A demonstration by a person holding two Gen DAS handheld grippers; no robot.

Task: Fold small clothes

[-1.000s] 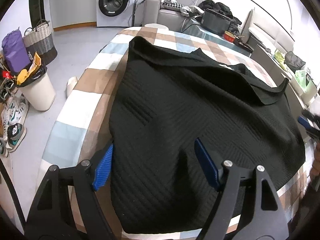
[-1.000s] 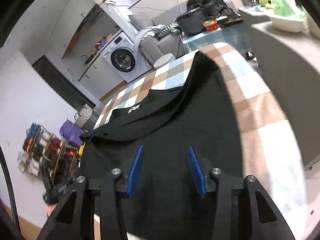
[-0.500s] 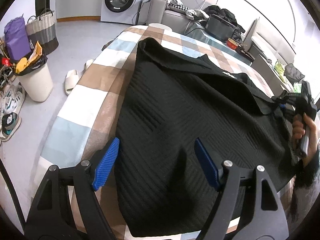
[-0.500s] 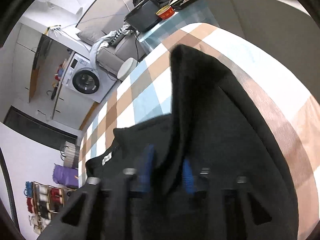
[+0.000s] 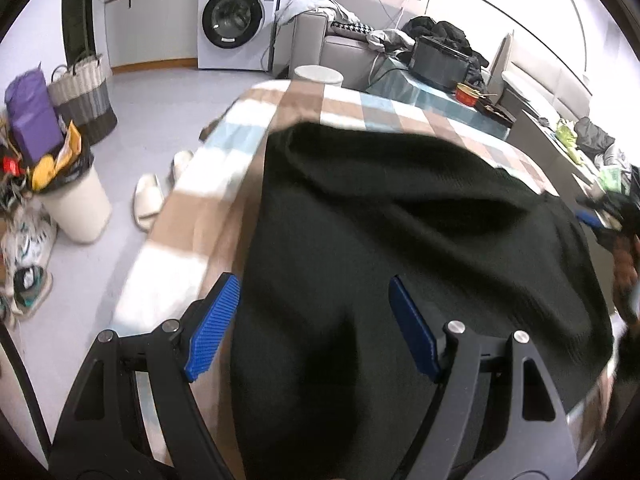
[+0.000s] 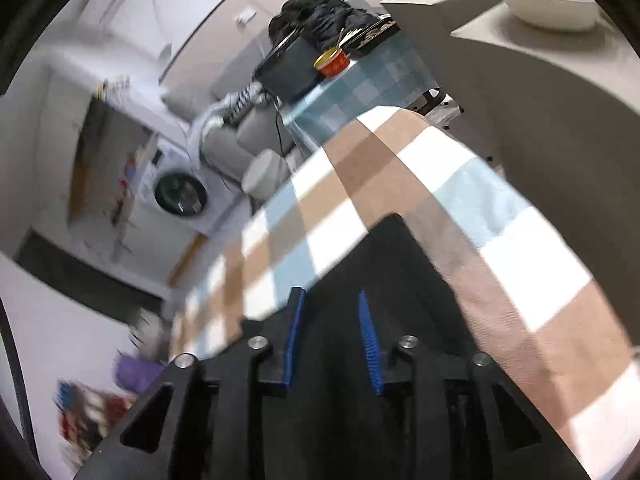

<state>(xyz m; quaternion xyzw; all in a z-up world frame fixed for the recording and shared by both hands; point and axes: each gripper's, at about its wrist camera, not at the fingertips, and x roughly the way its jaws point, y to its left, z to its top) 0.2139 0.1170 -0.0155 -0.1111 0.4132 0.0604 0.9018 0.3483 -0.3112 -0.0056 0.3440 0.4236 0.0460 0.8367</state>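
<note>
under left hand-held gripper [image 5: 314, 326], wide apart: black garment [image 5: 400, 240]; right hand-held gripper [image 6: 332, 340] opening over garment.

I see the garment [image 5: 400, 240] spread on the table [image 5: 192, 216], reaching its near edge; beyond the far edge stand a stool [image 5: 319, 75] and a washing machine [image 5: 236, 20].

Black claw [image 5: 312, 328], ribbed blue pads [image 5: 212, 328]

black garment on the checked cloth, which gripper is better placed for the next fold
Left, probably: the left gripper stands open astride the black garment's near edge. The right gripper is opening over its far corner.
</note>
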